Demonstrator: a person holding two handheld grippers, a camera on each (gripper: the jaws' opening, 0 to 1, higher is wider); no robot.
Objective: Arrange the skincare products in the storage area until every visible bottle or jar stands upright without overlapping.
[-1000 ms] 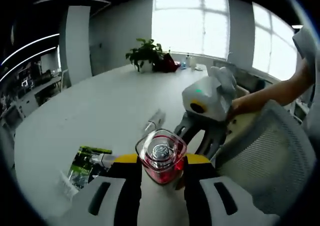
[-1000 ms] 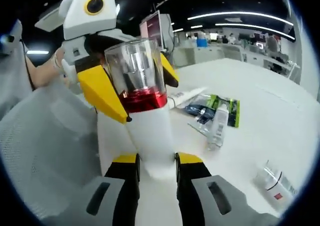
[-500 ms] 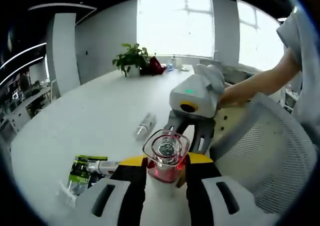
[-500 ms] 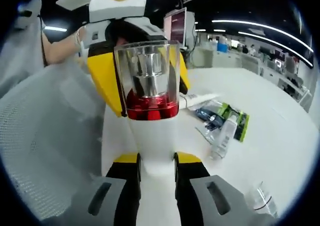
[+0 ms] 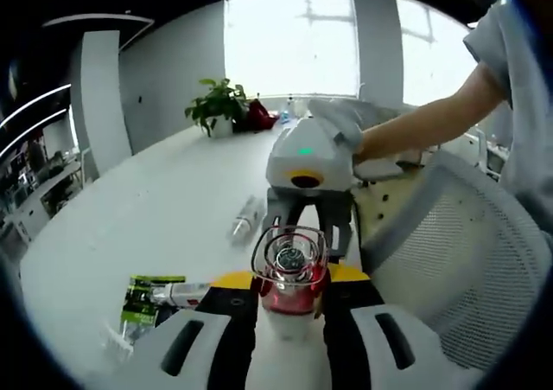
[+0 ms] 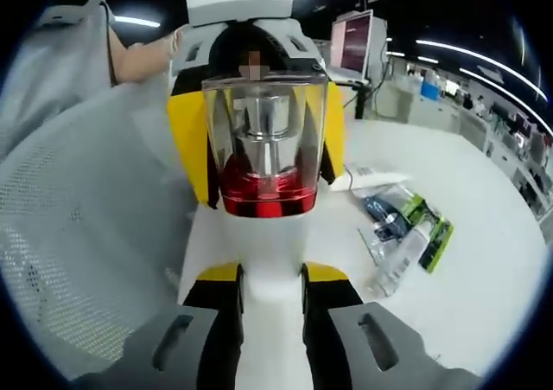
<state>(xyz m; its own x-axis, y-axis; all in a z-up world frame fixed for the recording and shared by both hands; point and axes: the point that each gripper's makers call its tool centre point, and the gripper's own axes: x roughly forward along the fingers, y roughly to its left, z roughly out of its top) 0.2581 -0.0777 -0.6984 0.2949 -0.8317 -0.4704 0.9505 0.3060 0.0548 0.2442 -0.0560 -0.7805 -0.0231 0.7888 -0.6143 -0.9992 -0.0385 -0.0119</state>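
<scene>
A skincare bottle [image 6: 266, 161] with a white body, a red collar and a clear cap is held in the air between both grippers. My right gripper [image 6: 270, 273] is shut on its white body, with the cap pointing away from that camera. My left gripper [image 6: 259, 79] comes from the opposite side, its yellow jaws pressed against the cap and collar. In the left gripper view the bottle [image 5: 290, 273] sits between my left gripper's [image 5: 290, 279] jaws, cap top toward the camera, and my right gripper [image 5: 302, 221] stands just behind it, held by a person's hand.
On the white table [image 5: 173, 200] lie a green packet [image 5: 143, 297], a white tube [image 5: 186, 292] and a small clear bottle [image 5: 246, 217]. A mesh chair back [image 5: 467, 260] is close on the right. A potted plant [image 5: 216, 105] stands far back.
Both grippers have turned until they face each other head on, with the bottle still held between them. The chair and table have shifted in both views as the cameras moved.
</scene>
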